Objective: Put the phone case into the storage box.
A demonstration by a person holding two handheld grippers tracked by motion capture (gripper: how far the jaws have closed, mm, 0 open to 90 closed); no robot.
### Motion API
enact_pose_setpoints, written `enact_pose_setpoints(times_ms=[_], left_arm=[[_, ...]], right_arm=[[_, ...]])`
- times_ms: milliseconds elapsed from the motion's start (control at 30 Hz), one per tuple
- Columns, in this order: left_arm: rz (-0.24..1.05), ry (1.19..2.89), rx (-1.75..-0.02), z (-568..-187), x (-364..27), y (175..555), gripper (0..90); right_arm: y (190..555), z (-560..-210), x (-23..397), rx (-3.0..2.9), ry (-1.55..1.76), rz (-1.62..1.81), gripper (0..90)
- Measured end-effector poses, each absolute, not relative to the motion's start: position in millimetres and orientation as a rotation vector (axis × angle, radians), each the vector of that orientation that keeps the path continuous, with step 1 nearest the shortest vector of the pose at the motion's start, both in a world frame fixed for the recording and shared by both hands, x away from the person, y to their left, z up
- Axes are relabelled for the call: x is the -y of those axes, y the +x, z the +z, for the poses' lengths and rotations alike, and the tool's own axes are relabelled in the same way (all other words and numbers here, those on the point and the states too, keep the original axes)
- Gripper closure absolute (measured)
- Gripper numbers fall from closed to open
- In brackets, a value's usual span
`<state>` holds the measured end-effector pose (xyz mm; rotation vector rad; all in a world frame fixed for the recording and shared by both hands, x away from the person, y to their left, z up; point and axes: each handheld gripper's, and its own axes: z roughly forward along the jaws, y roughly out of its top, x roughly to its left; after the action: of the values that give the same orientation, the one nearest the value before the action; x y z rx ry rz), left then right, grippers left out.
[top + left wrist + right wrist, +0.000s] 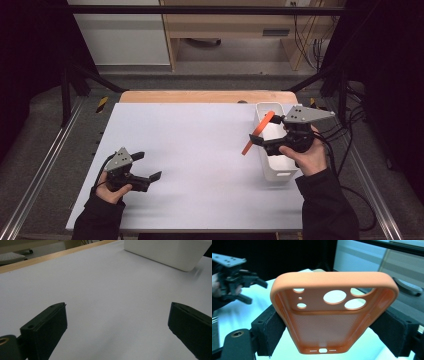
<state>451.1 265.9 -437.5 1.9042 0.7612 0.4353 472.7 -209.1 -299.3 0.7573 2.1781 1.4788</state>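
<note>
Orange phone case, clamped by its two long sides in the right claw and held in the air, long axis slanting from upper right to lower left, its upper end over the near-left rim of the white bin. The bin lies directly behind the case; the right hand is nearer. Left claw, released and empty, hovers low over the counter, well apart.
</note>
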Motion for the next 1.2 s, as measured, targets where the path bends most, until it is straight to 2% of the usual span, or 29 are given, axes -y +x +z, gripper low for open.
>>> enact_pose_setpoints(times_ms=[1200], left_arm=[[0.479, 1.884, -0.813, -446, -286, 454, 1.1]], right_arm=[[526, -280, 224, -1.900, 1.104, 1.237, 15.9]])
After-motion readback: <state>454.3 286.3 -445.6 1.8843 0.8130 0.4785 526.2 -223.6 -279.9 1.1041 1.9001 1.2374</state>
